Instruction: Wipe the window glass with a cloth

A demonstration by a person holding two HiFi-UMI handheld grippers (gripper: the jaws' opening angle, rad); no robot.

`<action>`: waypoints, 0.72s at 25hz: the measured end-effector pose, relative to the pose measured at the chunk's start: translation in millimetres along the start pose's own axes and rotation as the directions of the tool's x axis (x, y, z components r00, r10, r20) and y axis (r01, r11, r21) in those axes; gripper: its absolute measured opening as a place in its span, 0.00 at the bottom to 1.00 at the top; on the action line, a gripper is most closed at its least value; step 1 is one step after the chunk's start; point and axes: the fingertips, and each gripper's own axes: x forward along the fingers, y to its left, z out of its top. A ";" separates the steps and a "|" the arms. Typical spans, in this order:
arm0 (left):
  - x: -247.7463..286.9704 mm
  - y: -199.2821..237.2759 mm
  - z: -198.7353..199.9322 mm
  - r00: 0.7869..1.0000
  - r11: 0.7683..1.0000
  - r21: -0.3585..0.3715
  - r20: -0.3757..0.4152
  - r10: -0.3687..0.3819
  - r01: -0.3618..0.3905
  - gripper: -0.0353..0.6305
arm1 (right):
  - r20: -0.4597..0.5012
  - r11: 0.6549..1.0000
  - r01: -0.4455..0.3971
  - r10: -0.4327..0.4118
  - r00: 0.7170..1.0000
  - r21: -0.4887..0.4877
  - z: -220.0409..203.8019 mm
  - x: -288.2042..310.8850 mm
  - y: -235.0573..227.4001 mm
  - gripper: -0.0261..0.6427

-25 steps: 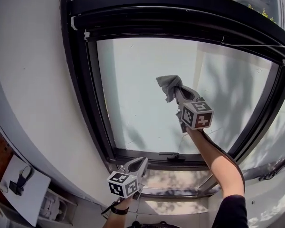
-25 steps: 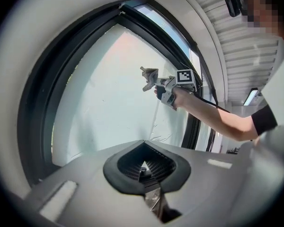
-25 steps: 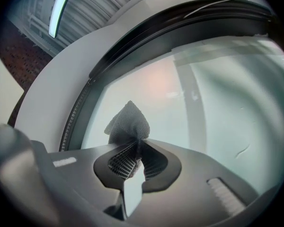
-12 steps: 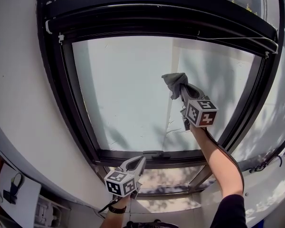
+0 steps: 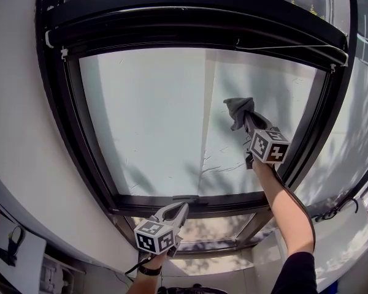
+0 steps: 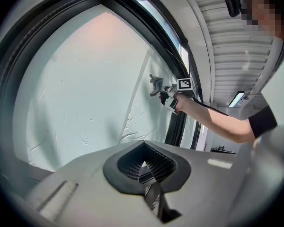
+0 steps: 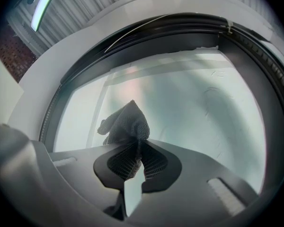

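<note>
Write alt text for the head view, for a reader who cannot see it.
The right claw holds a grey cloth up to the glass, right of centre. The left claw, shut and empty, sits low by the bottom rail of the black frame.

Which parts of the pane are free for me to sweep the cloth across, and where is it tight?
The whole left half of the glass, between the left frame post and the cloth, is bare. Tight: the strip between the right gripper and the right frame post.
</note>
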 end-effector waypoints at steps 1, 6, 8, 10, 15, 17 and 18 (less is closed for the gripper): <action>2.7 -2.2 -0.3 1.000 1.000 0.000 -0.001 -0.002 0.002 0.06 | 0.000 1.000 0.013 -0.013 1.000 -0.001 1.1 -3.8 -9.2 0.07; 17.6 -14.1 -3.3 1.000 1.000 -0.001 0.000 -0.014 0.014 0.06 | 0.018 0.995 0.096 -0.096 0.995 -0.009 11.5 -24.2 -62.3 0.07; 24.0 -19.9 -5.4 1.000 1.000 -0.001 0.000 -0.019 0.019 0.06 | 0.021 0.991 0.136 -0.136 0.990 0.005 13.8 -33.4 -88.6 0.07; 30.6 -24.8 -6.2 1.000 1.000 -0.001 0.003 -0.023 0.023 0.06 | 0.019 0.985 0.174 -0.175 0.984 0.016 14.0 -43.1 -116.9 0.07; 40.8 -29.8 -5.4 1.000 1.000 0.001 0.014 -0.014 0.014 0.06 | 0.012 0.956 0.293 -0.293 0.956 0.023 13.7 -71.2 -187.8 0.07; 40.7 -28.6 -5.7 1.000 1.000 0.003 0.015 -0.003 0.003 0.06 | 0.022 0.950 0.312 -0.313 0.950 0.029 15.0 -80.9 -201.0 0.06; 40.2 -26.8 -5.9 1.000 1.000 0.003 0.014 0.004 -0.004 0.06 | 0.039 0.949 0.315 -0.315 0.948 0.028 18.6 -84.9 -201.2 0.07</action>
